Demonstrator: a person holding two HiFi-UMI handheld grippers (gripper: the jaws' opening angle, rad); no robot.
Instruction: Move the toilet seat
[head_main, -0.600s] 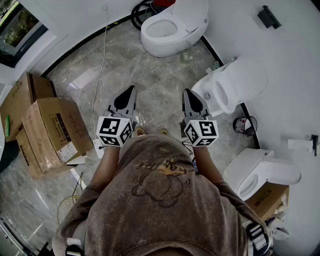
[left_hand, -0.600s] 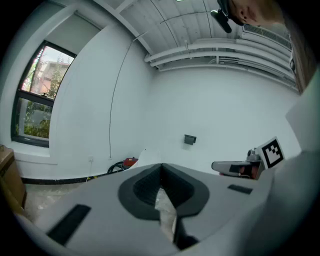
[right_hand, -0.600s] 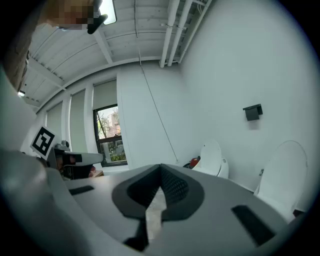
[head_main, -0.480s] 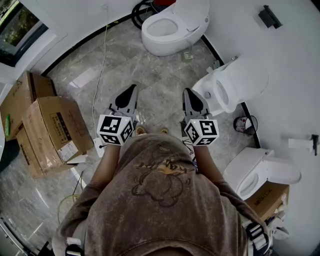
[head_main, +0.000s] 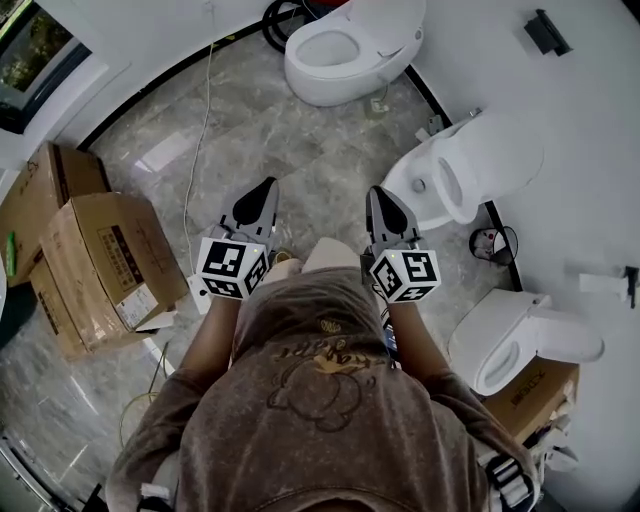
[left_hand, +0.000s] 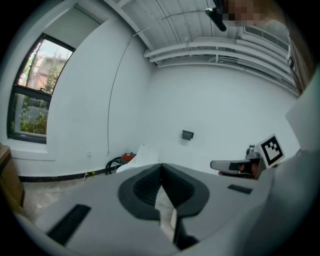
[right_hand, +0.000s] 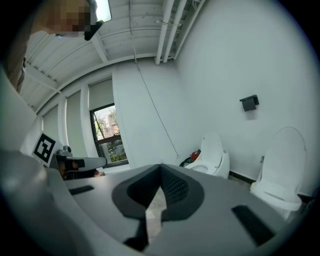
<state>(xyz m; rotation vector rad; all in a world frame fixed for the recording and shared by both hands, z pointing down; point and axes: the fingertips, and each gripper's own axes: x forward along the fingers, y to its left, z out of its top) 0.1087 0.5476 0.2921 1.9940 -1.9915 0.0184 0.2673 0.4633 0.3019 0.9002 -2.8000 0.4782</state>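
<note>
Claws both shut, empty: left claw (head_main: 262, 190), right claw (head_main: 378, 195), clear of everything. Nearest toilet seat (head_main: 425, 205) just beside right claw, by the wall. Judged rigid, slick plastic, light, hinged at rear; best pinched at front rim, swung slowly.

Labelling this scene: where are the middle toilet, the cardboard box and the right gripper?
middle toilet (head_main: 500, 155), head view, raised lid.
cardboard box (head_main: 105, 255), head view, top face.
right gripper (head_main: 378, 193), head view, shut tips.
</note>
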